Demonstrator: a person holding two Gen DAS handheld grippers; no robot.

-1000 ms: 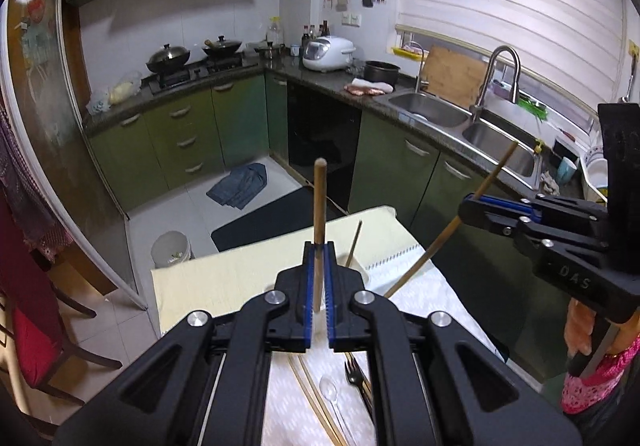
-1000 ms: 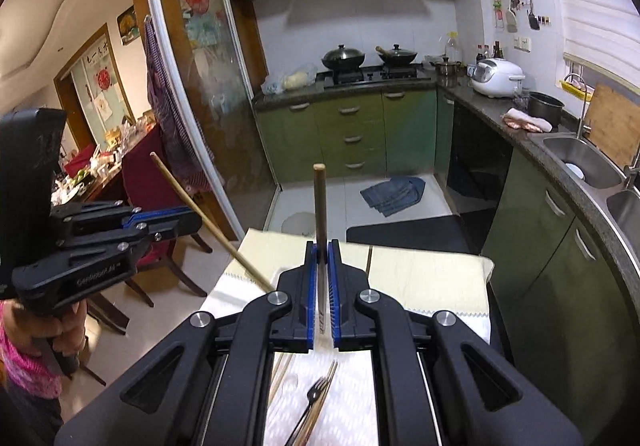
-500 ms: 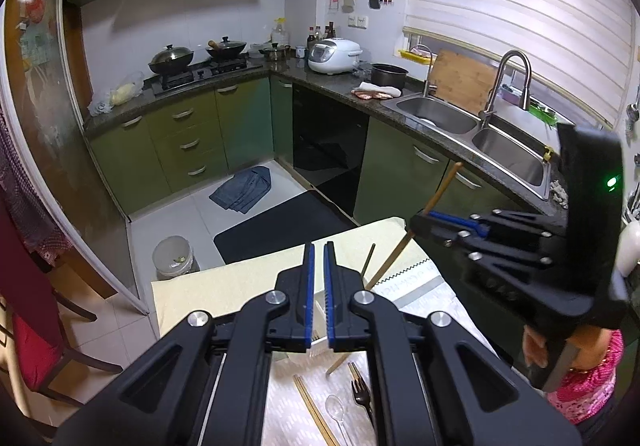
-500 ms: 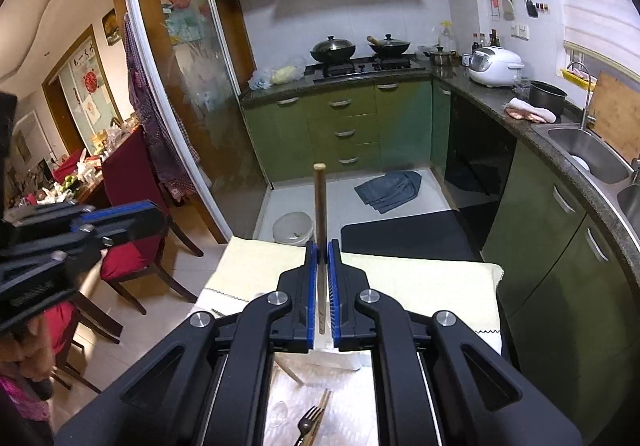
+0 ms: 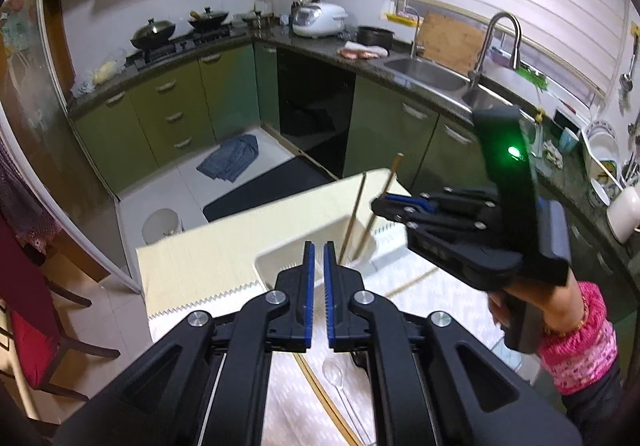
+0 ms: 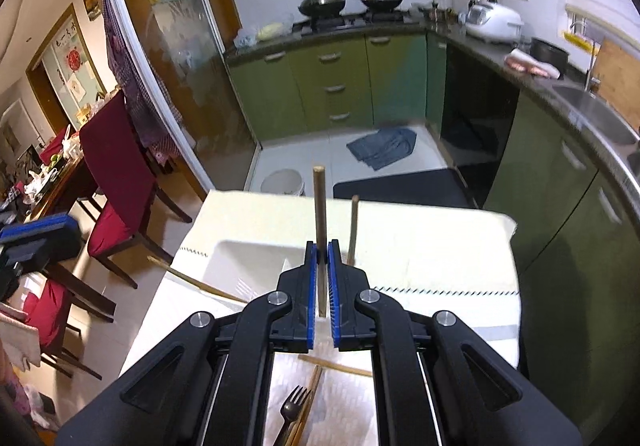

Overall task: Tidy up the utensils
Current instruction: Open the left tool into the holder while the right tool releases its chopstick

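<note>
A white utensil holder [image 5: 280, 260] stands on the cloth-covered table [image 5: 192, 270]; one chopstick [image 5: 356, 214] stands in it. My left gripper [image 5: 319, 250] is empty, its jaws a narrow gap apart, just in front of the holder. My right gripper [image 6: 323, 246] is shut on a wooden chopstick [image 6: 320, 202] and holds it upright over the holder [image 6: 248, 266], beside the standing chopstick [image 6: 353, 226]. In the left wrist view the right gripper [image 5: 378, 204] holds that chopstick [image 5: 390, 176] slanting into the holder. More chopsticks [image 6: 336, 366], a black fork [image 6: 290, 412] and a clear spoon [image 5: 334, 372] lie on the table.
A loose chopstick [image 6: 188, 280] lies across the holder's left side. Red chairs [image 6: 116, 174] stand left of the table. Green cabinets [image 6: 332, 86], a sink [image 5: 424, 68] and a bin [image 5: 162, 224] lie beyond the table's far edge.
My left gripper has let go of its chopstick, which now stands in the holder. My right gripper has moved down over the holder with its chopstick still held.
</note>
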